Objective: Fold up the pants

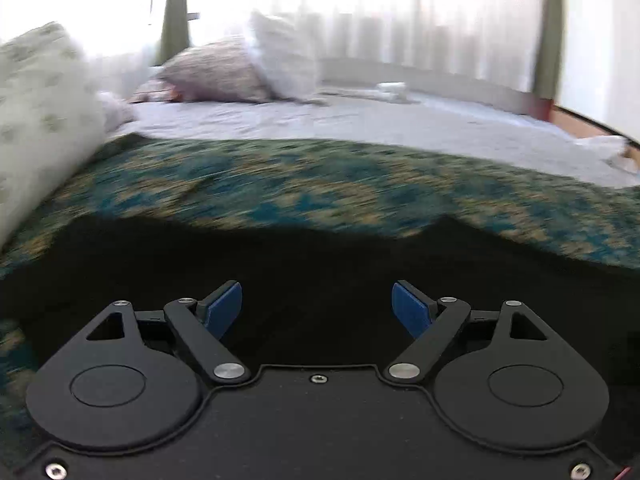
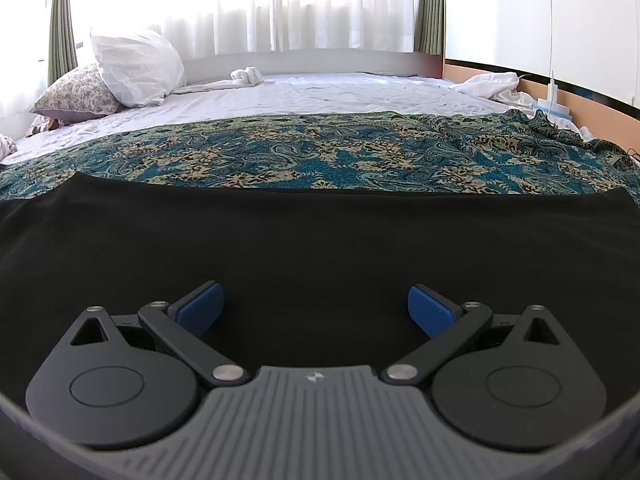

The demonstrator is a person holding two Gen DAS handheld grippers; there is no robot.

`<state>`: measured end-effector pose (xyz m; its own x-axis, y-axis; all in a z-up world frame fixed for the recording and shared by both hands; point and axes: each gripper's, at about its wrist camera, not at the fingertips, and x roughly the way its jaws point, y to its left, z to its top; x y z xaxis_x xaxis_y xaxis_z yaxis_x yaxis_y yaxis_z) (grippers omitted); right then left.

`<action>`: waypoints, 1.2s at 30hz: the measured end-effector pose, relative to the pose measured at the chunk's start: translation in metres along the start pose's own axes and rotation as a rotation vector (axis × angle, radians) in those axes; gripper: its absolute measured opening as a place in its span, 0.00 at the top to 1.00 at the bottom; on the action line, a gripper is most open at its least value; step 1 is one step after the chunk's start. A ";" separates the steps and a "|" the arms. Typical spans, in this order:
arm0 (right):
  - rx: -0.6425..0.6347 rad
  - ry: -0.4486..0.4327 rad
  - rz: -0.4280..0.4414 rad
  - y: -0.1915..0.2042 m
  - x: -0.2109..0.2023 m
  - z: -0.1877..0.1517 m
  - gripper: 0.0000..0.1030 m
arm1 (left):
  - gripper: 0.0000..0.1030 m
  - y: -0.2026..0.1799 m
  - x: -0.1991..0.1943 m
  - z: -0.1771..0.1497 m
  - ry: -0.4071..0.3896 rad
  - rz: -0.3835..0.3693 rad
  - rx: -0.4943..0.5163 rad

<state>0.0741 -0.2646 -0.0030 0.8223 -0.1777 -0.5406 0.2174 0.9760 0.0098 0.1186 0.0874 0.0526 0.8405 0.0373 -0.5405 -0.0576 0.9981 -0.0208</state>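
Note:
The black pants [image 2: 320, 236] lie spread flat on a teal and gold patterned cloth [image 2: 320, 152] on the bed. They also fill the lower half of the left wrist view [image 1: 304, 264], which is blurred by motion. My left gripper [image 1: 317, 308] is open and empty, low over the black fabric. My right gripper [image 2: 316, 312] is open and empty, just above the pants. Blue pads [image 2: 200, 312] stand wide apart on both grippers.
White sheet [image 2: 320, 92] covers the bed beyond the cloth. A white pillow [image 2: 136, 66] and a floral pillow [image 2: 76, 92] lie at the far left. A big pillow [image 1: 40, 112] is close on the left. Crumpled white fabric [image 2: 492, 84] lies far right by the wall.

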 end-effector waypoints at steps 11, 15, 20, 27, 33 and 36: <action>-0.009 0.000 -0.008 0.001 0.000 0.000 0.00 | 0.22 0.073 -0.001 -0.032 0.055 0.203 -0.091; -0.010 0.000 -0.008 0.001 0.000 0.000 0.00 | 0.22 0.078 0.004 -0.031 0.063 0.222 -0.089; -0.011 -0.002 -0.008 0.000 0.000 0.000 0.00 | 0.21 0.054 0.011 -0.026 0.067 0.270 0.002; 0.109 -0.053 0.049 -0.021 -0.018 0.008 0.00 | 0.20 0.011 -0.009 -0.020 0.033 0.122 0.049; 0.322 -0.189 -0.048 -0.081 -0.062 0.000 0.00 | 0.19 -0.046 -0.022 -0.022 -0.010 0.008 0.212; 0.389 -0.261 -0.186 -0.117 -0.084 -0.013 0.00 | 0.19 -0.068 -0.022 -0.025 -0.012 -0.037 0.250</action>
<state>-0.0274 -0.3625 0.0304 0.8441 -0.4182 -0.3355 0.5121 0.8144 0.2731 0.0906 0.0172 0.0449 0.8461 -0.0003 -0.5330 0.1068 0.9798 0.1690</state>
